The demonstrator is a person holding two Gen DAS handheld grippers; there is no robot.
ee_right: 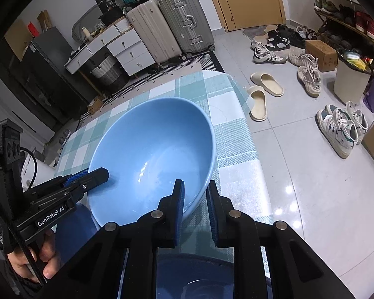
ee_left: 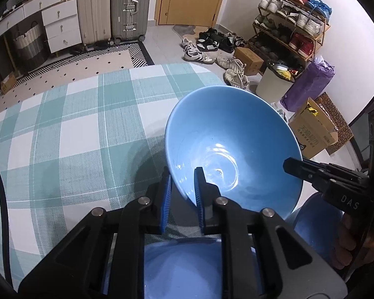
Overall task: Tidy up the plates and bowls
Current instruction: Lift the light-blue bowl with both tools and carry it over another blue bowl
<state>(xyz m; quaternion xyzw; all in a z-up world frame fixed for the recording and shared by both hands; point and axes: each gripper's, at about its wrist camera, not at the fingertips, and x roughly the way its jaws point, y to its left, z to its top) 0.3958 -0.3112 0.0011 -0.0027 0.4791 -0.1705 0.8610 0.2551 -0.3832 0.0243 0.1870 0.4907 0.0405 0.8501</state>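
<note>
**Mia:** What do the left fingers [ee_left: 182,174] hold?

**Tom:** They pinch the rim of the light blue bowl [ee_left: 227,134], one finger inside and one outside. The right fingers [ee_right: 195,190] pinch the rim on the other side in the same way.

**Mia:** Where is the bowl?

**Tom:** It tilts above the bench [ee_left: 62,124] with the green and white checked cloth. Darker blue dishes [ee_left: 182,266] sit below it, close to the cameras.

**Mia:** And further out?

**Tom:** Shoes [ee_right: 341,129] lie on the floor, and suitcases [ee_left: 131,7] stand by the wall.
</note>
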